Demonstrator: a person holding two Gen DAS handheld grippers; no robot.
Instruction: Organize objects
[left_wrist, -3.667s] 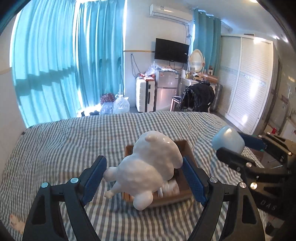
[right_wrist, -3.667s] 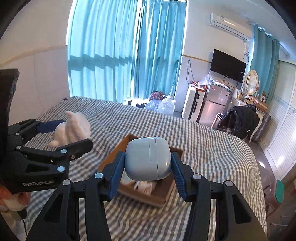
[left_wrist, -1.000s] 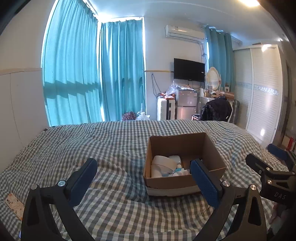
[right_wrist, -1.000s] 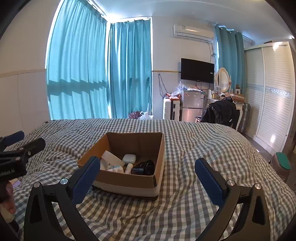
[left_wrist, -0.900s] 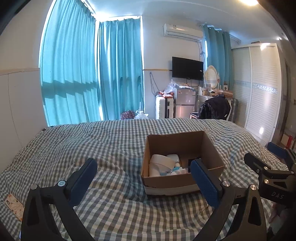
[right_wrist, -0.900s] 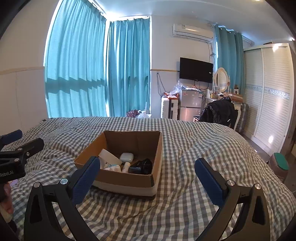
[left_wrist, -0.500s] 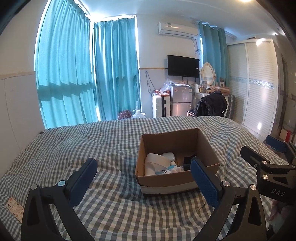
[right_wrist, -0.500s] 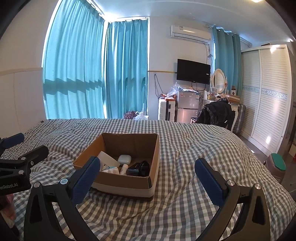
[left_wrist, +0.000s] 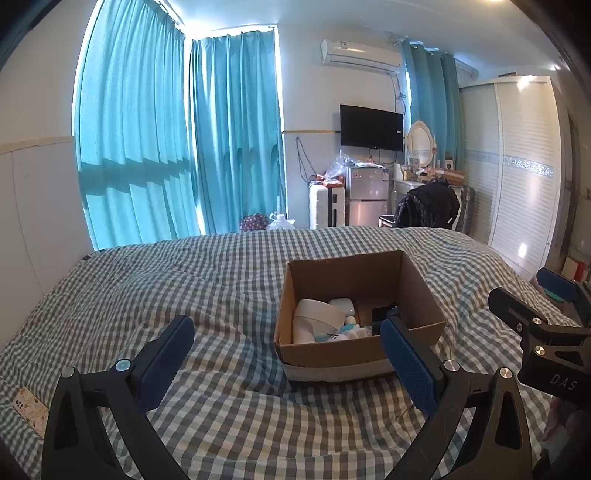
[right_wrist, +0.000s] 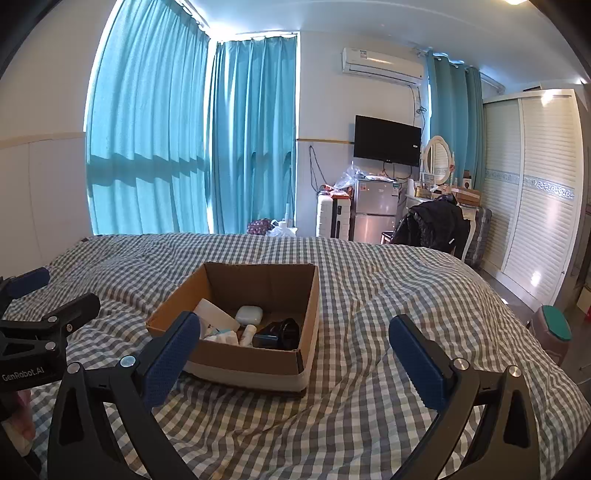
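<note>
**Both grippers empty above the bed, the objects collected in the box**

The left gripper (left_wrist: 284, 338) is held with its two fingers spread wide and nothing is between them. The right gripper (right_wrist: 295, 334) is in the same state, wide apart and empty. Both are held back from the cardboard box (right_wrist: 258, 363) and do not touch it, so I judge that the placing is finished, or that the person is looking for a further thing to collect.

The box stands on the checked bedcover (right_wrist: 388, 295), about in the middle of the bed and well away from its edges. Its top is open, probably so that things can be dropped in from above. Inside lie a small white case (right_wrist: 249, 314) near the middle, a black object (right_wrist: 279, 334) toward the right wall, a white rounded object (left_wrist: 317, 314) at the left wall, and some smaller white and pale blue pieces at the front wall that I cannot identify.

The bedcover around the box shows no other loose thing, except a small patterned card (left_wrist: 27, 408) near the left edge of the bed.

Readable writing: "GenRobot.AI" on the body of the left gripper in the right wrist view, and "DAS" on the body of the right gripper in the left wrist view. The labels on the air conditioner (right_wrist: 382, 64) are too small to read.
</note>
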